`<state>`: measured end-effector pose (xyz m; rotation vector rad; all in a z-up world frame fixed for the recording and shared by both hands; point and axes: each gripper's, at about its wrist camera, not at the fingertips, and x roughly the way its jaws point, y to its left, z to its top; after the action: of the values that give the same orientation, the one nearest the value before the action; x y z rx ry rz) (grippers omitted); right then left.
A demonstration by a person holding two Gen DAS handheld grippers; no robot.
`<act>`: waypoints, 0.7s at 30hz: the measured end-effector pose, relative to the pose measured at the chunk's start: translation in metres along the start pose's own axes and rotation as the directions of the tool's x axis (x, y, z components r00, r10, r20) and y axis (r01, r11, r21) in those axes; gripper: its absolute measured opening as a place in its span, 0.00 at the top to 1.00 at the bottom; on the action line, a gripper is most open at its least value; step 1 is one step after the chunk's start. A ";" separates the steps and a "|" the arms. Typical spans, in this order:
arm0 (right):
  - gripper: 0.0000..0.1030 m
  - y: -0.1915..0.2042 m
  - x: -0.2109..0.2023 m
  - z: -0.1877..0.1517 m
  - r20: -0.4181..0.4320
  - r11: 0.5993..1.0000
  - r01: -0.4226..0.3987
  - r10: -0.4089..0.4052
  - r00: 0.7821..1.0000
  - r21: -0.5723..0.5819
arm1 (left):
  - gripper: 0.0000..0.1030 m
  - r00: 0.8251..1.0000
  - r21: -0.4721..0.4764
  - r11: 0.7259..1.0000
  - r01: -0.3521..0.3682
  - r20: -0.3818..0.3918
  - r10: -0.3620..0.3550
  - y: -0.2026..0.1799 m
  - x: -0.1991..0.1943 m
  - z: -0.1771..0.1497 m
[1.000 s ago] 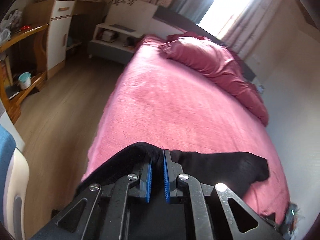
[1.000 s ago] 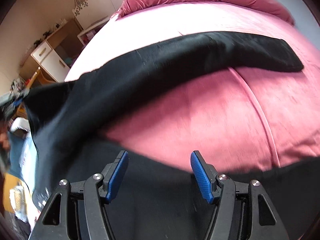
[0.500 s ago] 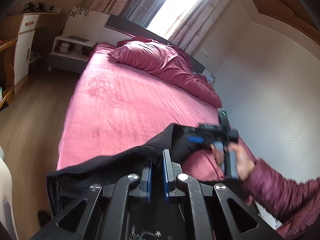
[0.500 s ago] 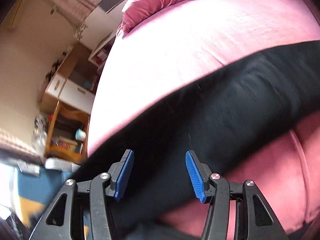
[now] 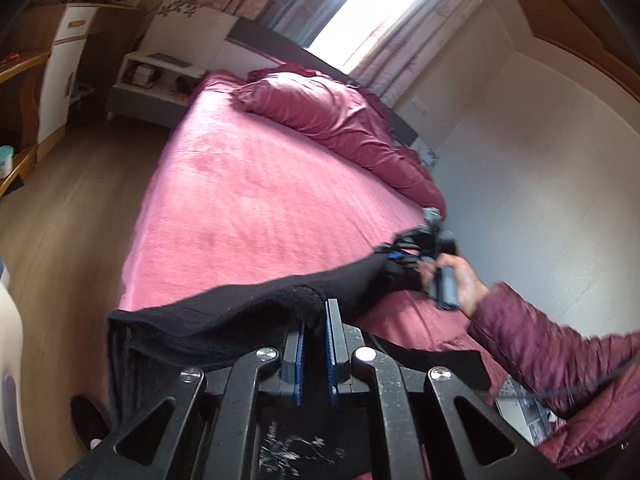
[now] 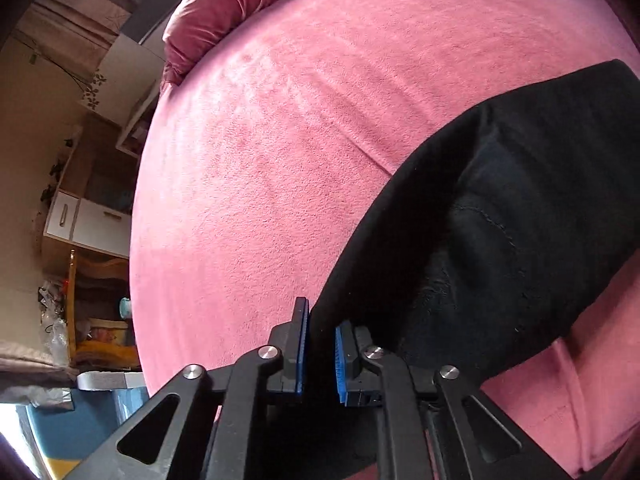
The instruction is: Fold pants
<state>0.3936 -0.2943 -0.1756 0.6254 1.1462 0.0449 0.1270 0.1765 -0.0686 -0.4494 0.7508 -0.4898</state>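
Black pants (image 5: pixel 248 300) are stretched across the near end of a pink bed (image 5: pixel 256 184). My left gripper (image 5: pixel 315 312) is shut on one edge of the pants, which drape over its fingers and hang off the bed's near left corner. In the left wrist view my right gripper (image 5: pixel 404 256), in a hand with a maroon sleeve, holds the far end of the pants. In the right wrist view my right gripper (image 6: pixel 320 320) is shut on the pants (image 6: pixel 500 220), which spread to the right over the bed (image 6: pixel 300 120).
A crumpled pink duvet (image 5: pixel 340 120) lies at the head of the bed. A white nightstand (image 5: pixel 152 80), a white cabinet (image 5: pixel 64 72) and a wooden shelf (image 6: pixel 96 312) stand on the wood floor (image 5: pixel 68 220) left of the bed. A white wall (image 5: pixel 540 180) runs along the right.
My right gripper has closed from wide open onto the pants' edge. The pants have been pulled taut between both grippers. The left gripper stays shut on the fabric.
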 end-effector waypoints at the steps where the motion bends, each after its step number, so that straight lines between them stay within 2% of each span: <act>1: 0.91 -0.001 -0.008 -0.002 0.011 1.000 -0.019 0.020 1.000 -0.013 | 0.92 0.999 -0.015 0.999 -0.036 0.002 0.036 0.009 0.004 0.009; 2: 0.91 -0.001 -0.017 -0.004 0.022 0.999 -0.043 0.043 0.999 -0.019 | 0.92 0.996 -0.047 0.995 -0.086 -0.005 0.086 0.022 0.010 0.024; 4: 0.91 0.000 -0.036 -0.005 0.052 0.994 -0.107 0.108 0.993 -0.021 | 0.92 0.991 -0.104 0.986 -0.131 0.014 0.133 0.044 0.018 0.048; 6: 0.91 0.003 -0.060 -0.004 0.094 0.982 -0.187 0.189 0.977 -0.039 | 0.92 0.986 -0.155 0.975 -0.159 0.031 0.166 0.063 0.026 0.079; 8: 0.91 0.011 -0.087 -0.014 0.127 0.964 -0.250 0.261 0.957 -0.095 | 0.92 0.977 -0.161 0.966 -0.200 0.042 0.209 0.072 0.034 0.108; 11: 0.91 0.007 -0.124 -0.049 0.140 0.942 -0.281 0.308 0.941 -0.182 | 0.92 0.972 -0.138 0.965 -0.223 0.043 0.231 0.071 0.042 0.131; 15: 0.91 -0.018 -0.145 -0.111 0.110 0.926 -0.298 0.329 0.938 -0.233 | 0.92 0.974 -0.103 0.970 -0.220 0.036 0.225 0.060 0.037 0.123; 18: 0.91 -0.043 -0.149 -0.171 0.062 0.926 -0.290 0.313 0.948 -0.241 | 0.92 0.977 -0.109 0.973 -0.204 0.036 0.209 0.060 0.023 0.094; 21: 0.92 -0.064 -0.127 -0.205 0.009 0.936 -0.263 0.273 0.962 -0.233 | 0.92 0.978 -0.133 0.971 -0.200 0.034 0.206 0.063 0.002 0.057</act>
<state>0.1449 -0.3008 -0.1549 0.5694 0.9911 0.3918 0.1863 0.2377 -0.0671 -0.4966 0.7760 -0.2392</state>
